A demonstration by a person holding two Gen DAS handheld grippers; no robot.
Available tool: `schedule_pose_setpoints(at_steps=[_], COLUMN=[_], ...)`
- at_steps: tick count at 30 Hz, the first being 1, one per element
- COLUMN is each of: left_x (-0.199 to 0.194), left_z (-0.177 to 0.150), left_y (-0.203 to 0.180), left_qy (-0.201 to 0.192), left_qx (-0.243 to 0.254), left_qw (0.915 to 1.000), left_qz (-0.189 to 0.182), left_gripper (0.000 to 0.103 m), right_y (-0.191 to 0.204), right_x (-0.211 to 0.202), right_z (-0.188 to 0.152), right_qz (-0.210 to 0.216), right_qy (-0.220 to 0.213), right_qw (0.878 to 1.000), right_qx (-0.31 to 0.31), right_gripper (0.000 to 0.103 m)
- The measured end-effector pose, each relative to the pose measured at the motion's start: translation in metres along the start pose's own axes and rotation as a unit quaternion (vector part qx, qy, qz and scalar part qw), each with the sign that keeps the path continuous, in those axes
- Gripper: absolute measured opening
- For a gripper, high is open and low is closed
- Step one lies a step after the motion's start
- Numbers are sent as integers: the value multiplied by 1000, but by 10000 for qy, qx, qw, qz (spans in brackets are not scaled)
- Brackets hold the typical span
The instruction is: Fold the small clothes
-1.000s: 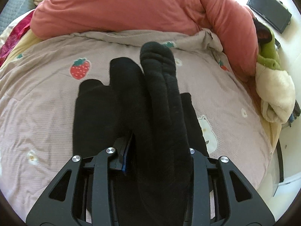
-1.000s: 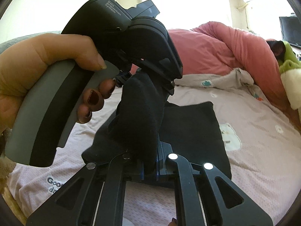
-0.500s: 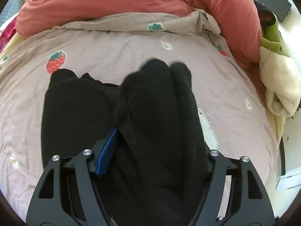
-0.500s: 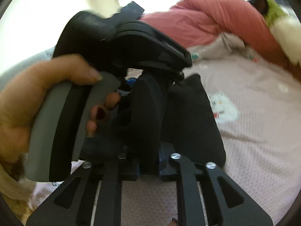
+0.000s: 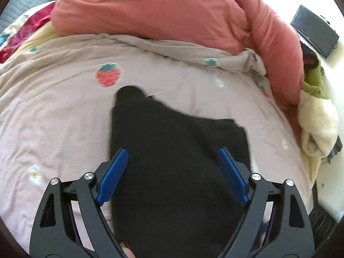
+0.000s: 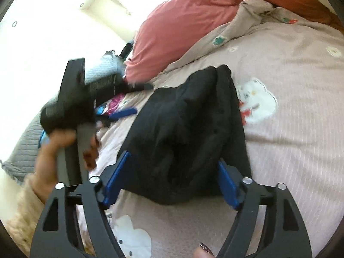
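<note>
Bed: pale pink bedspread (image 5: 64, 118), fine-ribbed weave, printed with a strawberry (image 5: 107, 77) and small cartoon animals; it lies mostly smooth, rumpled only at the far hem.
Backdrop: puffy salmon duvet (image 5: 172, 15) heaped along the far side; cream and green fleece (image 5: 316, 120) bunched at the right edge; dark flat screen (image 5: 314, 31) beyond it on a white surface.
Garment: black, soft and matte, cloth (image 5: 176, 161) lies flat on the bedspread at mid-bed, folded into a rough slab with one rounded tab sticking out at its far left corner.
Axis: in the left wrist view its long side runs away from the camera, tab end toward the strawberry; in the right wrist view the cloth (image 6: 189, 133) lies on a diagonal, creased and lumpy, narrow end up and right.
Left gripper (image 5: 172, 172): jaws have just been opening and stand wide apart; blue ribbed pads (image 5: 114, 174) flank the cloth, pressing nothing.
Right gripper (image 6: 172, 182): jaws have just been opening, likewise spread; the near edge of the cloth sits between the pads (image 6: 117, 180), ungripped.
Hand: person's left hand (image 6: 53, 161), cream fuzzy sleeve, blurred around its grey handle left of the cloth.
Room: bare bedspread on both sides of the cloth and ahead of it up to the duvet; bed edge close at right.
</note>
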State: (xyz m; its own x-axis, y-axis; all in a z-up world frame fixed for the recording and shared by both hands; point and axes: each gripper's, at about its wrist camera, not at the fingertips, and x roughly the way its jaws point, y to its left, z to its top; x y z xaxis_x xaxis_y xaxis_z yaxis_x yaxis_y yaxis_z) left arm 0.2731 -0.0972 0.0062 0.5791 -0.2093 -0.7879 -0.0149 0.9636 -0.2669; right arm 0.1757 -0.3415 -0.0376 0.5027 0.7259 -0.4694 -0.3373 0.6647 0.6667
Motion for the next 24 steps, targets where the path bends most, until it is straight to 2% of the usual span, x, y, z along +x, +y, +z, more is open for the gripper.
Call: schedule_pose_setpoints(at_steps=[3, 5, 9, 11, 13, 14, 16, 17, 18, 20, 24], left_x=[-5, -5, -6, -7, -8, -9, -10, -11, -11, -13, -18], left_z=[-17, -28, -43, -45, -44, -44, -44, -44, -44, -44, -41], left_y=[10, 12, 13, 14, 14, 13, 11, 10, 8, 7, 8], left_qy=[-71, -48, -81, -112, -141, -153, -195, -219, -238, -255, -334], left_qx=[181, 301, 482, 518, 536, 557, 615, 652, 692, 707, 622], left_qw=[9997, 9994, 9987, 9985, 9983, 9982, 9977, 9974, 9970, 9968, 9972], left_qz=[119, 139, 166, 169, 173, 187, 214, 224, 253, 269, 251], left_gripper=[78, 78, 79, 80, 81, 81, 81, 81, 81, 81, 81], right_y=[-16, -27, -39, -41, -36, -35, -24, -19, -12, 4, 20], right_x=[18, 31, 47, 52, 57, 58, 58, 62, 62, 57, 53], right_z=[26, 42, 58, 64, 70, 72, 72, 77, 78, 83, 94], right_qz=[284, 225, 238, 15, -323, -416, -694, -817, -900, -989, -977], right_qy=[329, 523, 640, 649, 665, 705, 747, 708, 656, 512, 321], right_qw=[9984, 9970, 9951, 9961, 9969, 9965, 9945, 9929, 9915, 9880, 9843], right_qx=[372, 528, 720, 591, 284, 158, -251, -500, -675, -1071, -1432], right_gripper=[80, 80, 78, 72, 58, 55, 33, 26, 14, 11, 11])
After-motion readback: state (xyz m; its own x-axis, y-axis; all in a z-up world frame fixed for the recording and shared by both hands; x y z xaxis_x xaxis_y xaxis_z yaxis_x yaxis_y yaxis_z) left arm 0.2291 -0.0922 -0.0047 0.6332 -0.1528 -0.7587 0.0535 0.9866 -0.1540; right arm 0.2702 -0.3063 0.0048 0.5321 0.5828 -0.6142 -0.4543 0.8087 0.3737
